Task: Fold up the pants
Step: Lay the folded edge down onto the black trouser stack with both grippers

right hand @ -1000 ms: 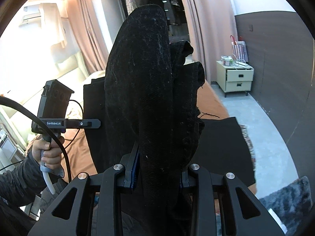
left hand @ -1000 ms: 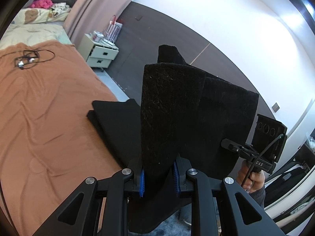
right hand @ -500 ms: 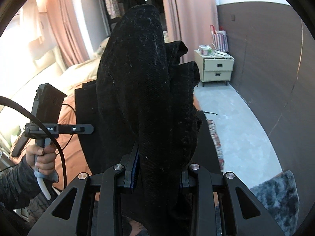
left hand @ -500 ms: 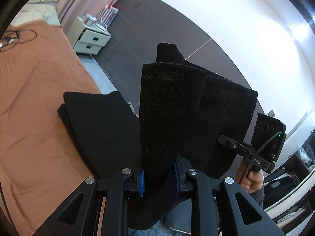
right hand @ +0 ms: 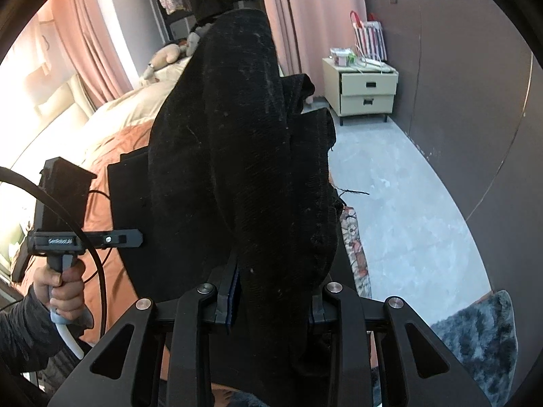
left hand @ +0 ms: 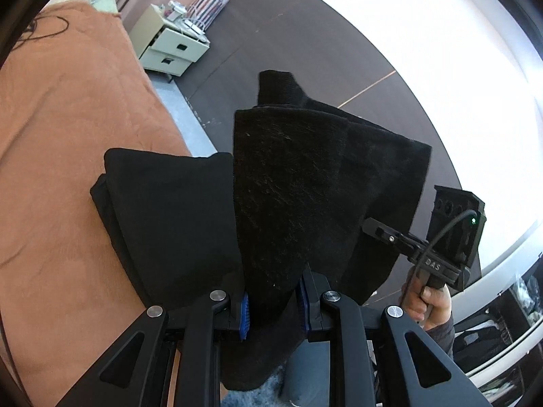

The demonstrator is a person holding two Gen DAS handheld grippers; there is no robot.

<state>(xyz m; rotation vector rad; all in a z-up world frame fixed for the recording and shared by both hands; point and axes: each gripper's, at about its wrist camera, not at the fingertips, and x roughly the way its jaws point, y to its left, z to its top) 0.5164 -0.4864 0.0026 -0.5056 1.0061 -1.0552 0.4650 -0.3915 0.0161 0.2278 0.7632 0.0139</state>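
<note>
Black pants hang lifted over the orange bedspread, one edge clamped in the left gripper, another clamped in the right gripper, both held level side by side.

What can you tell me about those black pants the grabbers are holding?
The black pants look like thick, soft, slightly fuzzy cloth with bits of pale lint. The left gripper and the right gripper each pinch a bunched edge between their fingers, so the fabric stands up in folds in front of both cameras. The rest hangs down onto the orange bedspread, where it lies in flat layers with squared corners. A loose thread sticks out at one edge in the right wrist view.
</note>
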